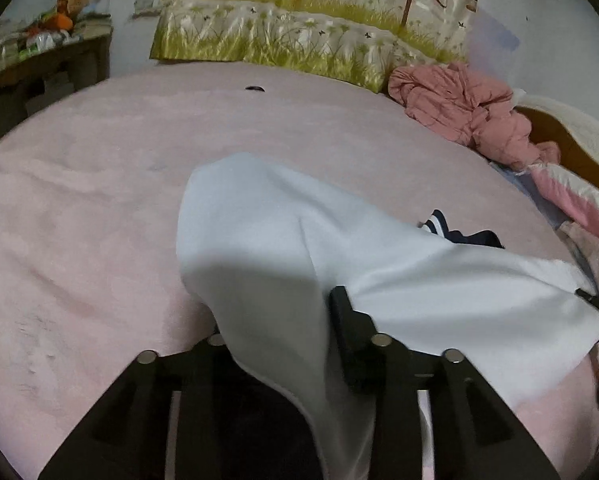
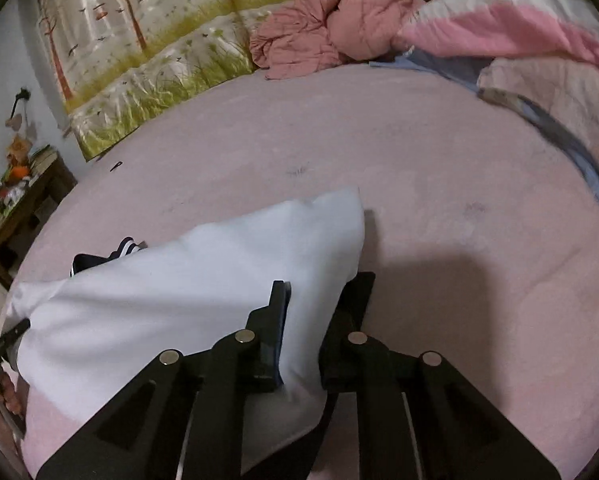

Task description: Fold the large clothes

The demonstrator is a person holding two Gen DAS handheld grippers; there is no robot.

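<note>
White garment [image 1: 379, 280] hangs stretched between your left tongs [image 1: 275, 320] and right tongs [image 2: 311, 304], each clamped on an edge, above the pink bed [image 1: 99, 200]. You look mid-fold; next, I'd judge, carry both edges forward evenly and lay them flat.

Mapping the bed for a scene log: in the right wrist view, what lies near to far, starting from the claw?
Right claw → white garment → bare pink bedsheet → crumpled pink jacket.
</note>
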